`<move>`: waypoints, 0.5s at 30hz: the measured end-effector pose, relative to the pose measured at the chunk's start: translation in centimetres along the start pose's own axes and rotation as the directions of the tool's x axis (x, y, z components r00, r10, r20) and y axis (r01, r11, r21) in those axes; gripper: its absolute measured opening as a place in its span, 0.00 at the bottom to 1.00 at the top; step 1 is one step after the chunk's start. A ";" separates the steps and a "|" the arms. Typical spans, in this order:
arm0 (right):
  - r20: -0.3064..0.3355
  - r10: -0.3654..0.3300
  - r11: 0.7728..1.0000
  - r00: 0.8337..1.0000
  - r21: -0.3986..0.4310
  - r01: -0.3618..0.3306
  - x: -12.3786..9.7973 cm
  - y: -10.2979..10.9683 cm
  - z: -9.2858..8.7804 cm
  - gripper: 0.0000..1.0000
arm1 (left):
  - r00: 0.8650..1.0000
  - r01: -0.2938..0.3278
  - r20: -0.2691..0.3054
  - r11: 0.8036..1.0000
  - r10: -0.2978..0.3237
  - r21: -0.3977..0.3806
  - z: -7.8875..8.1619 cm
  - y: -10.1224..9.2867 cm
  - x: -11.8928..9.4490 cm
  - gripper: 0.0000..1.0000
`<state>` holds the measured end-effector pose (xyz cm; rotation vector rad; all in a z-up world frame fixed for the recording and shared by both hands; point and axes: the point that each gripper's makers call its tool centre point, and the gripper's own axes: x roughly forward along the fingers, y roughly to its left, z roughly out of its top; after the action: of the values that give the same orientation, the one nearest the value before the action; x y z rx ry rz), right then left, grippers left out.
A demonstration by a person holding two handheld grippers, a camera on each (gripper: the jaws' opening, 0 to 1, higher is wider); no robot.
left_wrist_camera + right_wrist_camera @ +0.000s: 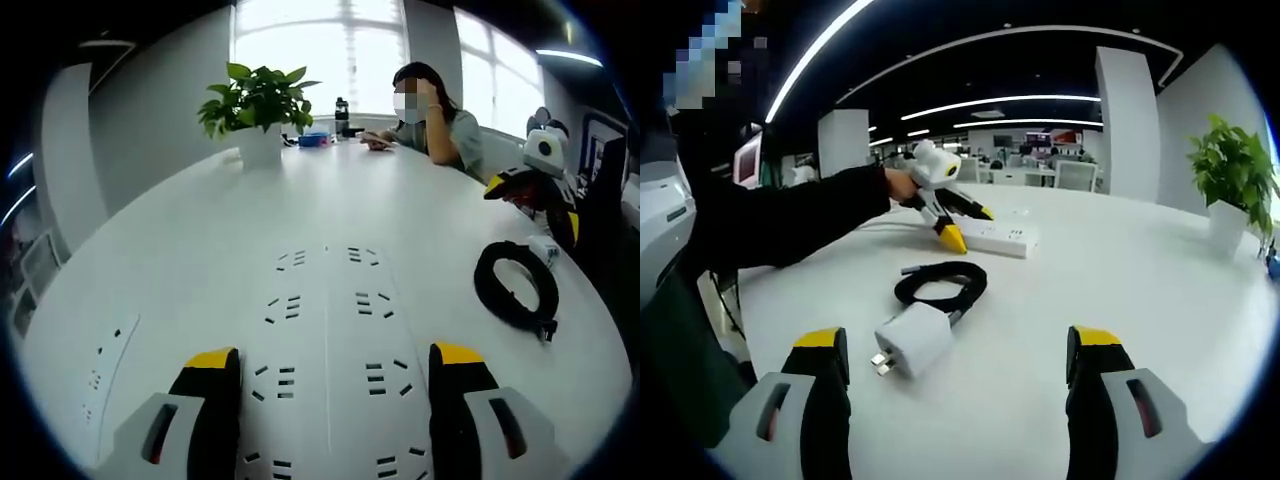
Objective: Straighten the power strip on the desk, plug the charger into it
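The left hand-held gripper (pixel 330 385) has its jaws spread wide, one on each long side of the white power strip (pixel 330 330), seemingly placed to nudge or turn it square on the bench (pixel 180 260); whether the jaws touch its edges cannot be told. To the right of the strip lies the coiled black cable (pixel 516 287), well apart from it. In the right gripper view, the charger (pixel 913 338) lies on its side on the bench, prongs pointing left, its cable looped just behind. The right hand-held gripper (pixel 958 385) hangs open near it, holding nothing, probably lined up to pick it for plugging in.
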<state>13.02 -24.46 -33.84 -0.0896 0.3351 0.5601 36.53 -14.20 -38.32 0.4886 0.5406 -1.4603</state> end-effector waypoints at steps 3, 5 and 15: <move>0.001 0.004 1.000 1.000 0.002 -0.004 0.1 0.1 -0.1 0.90 | 1.000 -0.001 0.001 1.000 0.001 -0.008 0.0 0.1 0.0 0.79; -0.001 0.007 1.000 1.000 0.001 -0.007 0.1 0.2 -0.1 0.90 | 1.000 0.000 0.004 1.000 0.000 -0.011 0.0 0.1 0.0 0.79; 0.001 -0.008 1.000 1.000 0.009 0.008 -0.2 -0.2 -0.3 0.91 | 0.999 0.011 0.039 0.999 -0.010 -0.030 0.0 0.3 0.1 0.80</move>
<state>12.93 -24.74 -34.04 -0.0819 0.3361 0.5511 36.84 -14.25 -38.36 0.4331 0.5343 -1.4664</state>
